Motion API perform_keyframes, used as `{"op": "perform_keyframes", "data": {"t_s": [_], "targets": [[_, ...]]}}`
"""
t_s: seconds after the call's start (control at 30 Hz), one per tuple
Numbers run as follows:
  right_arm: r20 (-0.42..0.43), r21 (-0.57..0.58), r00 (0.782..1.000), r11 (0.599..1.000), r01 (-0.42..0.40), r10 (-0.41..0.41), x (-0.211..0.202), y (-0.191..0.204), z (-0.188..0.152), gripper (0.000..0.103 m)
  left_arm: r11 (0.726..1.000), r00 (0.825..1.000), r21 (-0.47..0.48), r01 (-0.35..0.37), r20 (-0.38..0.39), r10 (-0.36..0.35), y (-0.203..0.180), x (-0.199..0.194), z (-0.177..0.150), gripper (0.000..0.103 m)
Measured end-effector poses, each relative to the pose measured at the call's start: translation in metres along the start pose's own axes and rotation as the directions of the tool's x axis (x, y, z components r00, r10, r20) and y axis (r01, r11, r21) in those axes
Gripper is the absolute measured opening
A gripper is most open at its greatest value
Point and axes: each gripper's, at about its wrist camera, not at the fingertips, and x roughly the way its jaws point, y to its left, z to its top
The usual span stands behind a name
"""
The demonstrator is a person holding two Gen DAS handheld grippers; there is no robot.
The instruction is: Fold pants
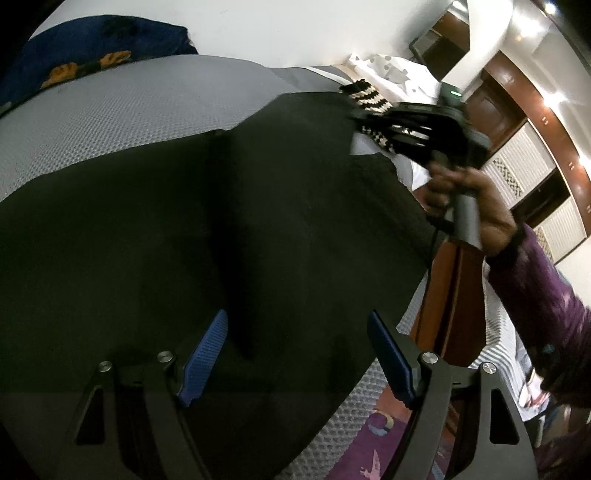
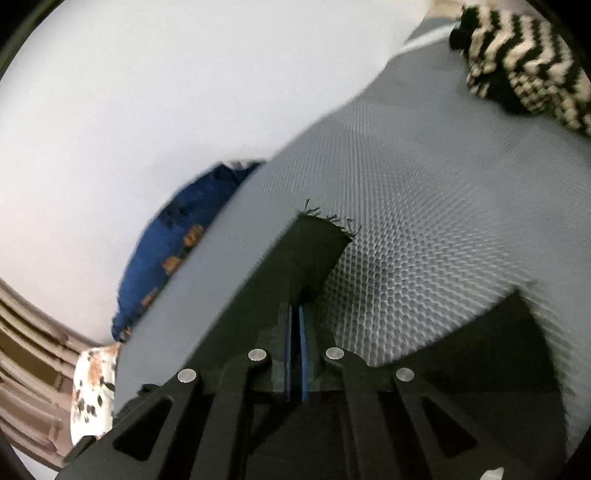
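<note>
The pants (image 1: 184,229), black and spread flat, cover most of the near part of a bed with a grey mesh-textured mattress (image 1: 110,122), reaching its right edge, where a brown wooden frame (image 1: 450,295) shows below. Closest in the left wrist view, the left gripper (image 1: 295,354) hangs over the dark cloth with its blue pads (image 1: 207,354) standing well apart and nothing between them. In the right wrist view the right gripper (image 2: 295,354) has its pads pressed together on a frayed corner of the pants (image 2: 317,240), which sticks up and forward past the fingertips with loose threads at its edge; more of the black cloth lies at the lower right of that view. Further along the right edge of the bed, the left wrist view shows that right gripper held by a hand (image 1: 476,206) in a purple patterned sleeve (image 1: 543,295), above the far part of the pants. Just beyond it lies a black-and-cream zigzag knit piece (image 2: 524,59) near the far right corner. At the far left edge a dark blue cloth with orange patches (image 1: 85,55) rests against the white wall (image 1: 277,29).
</note>
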Motion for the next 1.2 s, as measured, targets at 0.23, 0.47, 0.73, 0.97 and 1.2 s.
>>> {"op": "perform_keyframes", "data": {"t_s": [0.23, 0.47, 0.73, 0.97, 1.2], "targets": [[0.104, 0.063, 0.994, 0.998, 0.023, -0.030, -0.082, 0.007, -0.020, 0.003, 1.000, 1.000, -0.022, -0.015, 0.024, 0.016, 0.004, -0.015, -0.007, 0.078], [0.132, 0.161, 0.988, 0.986, 0.054, -0.076, -0.136, -0.010, -0.060, 0.003, 0.999, 0.998, 0.018, -0.039, 0.044, 0.038, 0.000, -0.031, -0.021, 0.078], [0.114, 0.270, 0.985, 0.958, 0.098, -0.133, -0.145, -0.048, -0.103, 0.003, 0.998, 0.999, 0.057, 0.001, 0.049, -0.004, -0.010, -0.050, -0.043, 0.078], [0.079, 0.352, 0.981, 0.926, 0.138, -0.176, -0.132, -0.088, -0.120, 0.003, 0.945, 0.986, -0.287, 0.157, 0.106, -0.131, 0.018, -0.062, -0.069, 0.078], [0.110, 0.343, 0.981, 0.933, 0.111, -0.157, -0.142, -0.080, -0.115, 0.003, 0.883, 0.974, -0.415, 0.221, 0.144, -0.176, 0.020, -0.063, -0.075, 0.078]]}}
